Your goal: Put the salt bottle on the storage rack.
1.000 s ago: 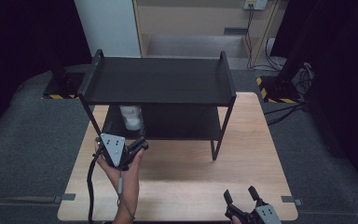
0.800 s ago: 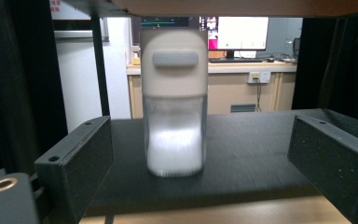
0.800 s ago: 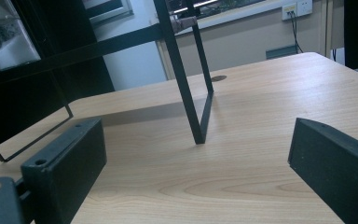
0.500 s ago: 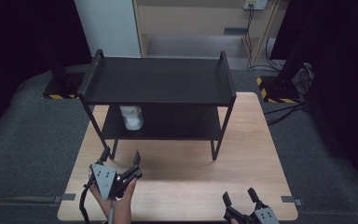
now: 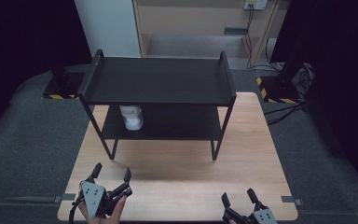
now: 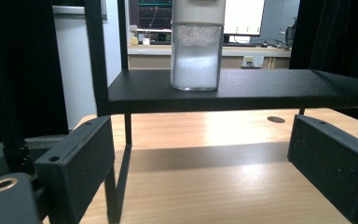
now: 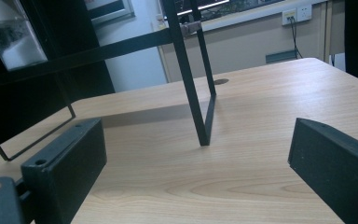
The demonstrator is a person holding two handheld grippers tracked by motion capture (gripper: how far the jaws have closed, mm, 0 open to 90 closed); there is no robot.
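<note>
While both my grippers hang low over the near edge of the table [image 5: 177,163], neither holds anything. My left gripper [image 5: 111,175] sits at the near left, jaws wide apart, pointing at the black rack [image 5: 158,84]. My right gripper [image 5: 238,198] sits at the near right corner, jaws also apart over bare wood. A jar [image 5: 131,116] of white powder stands upright on the rack's lower shelf, toward its left end, under the top shelf. From my left gripper view the jar [image 6: 196,51] is straight ahead, well apart from my jaws.
</note>
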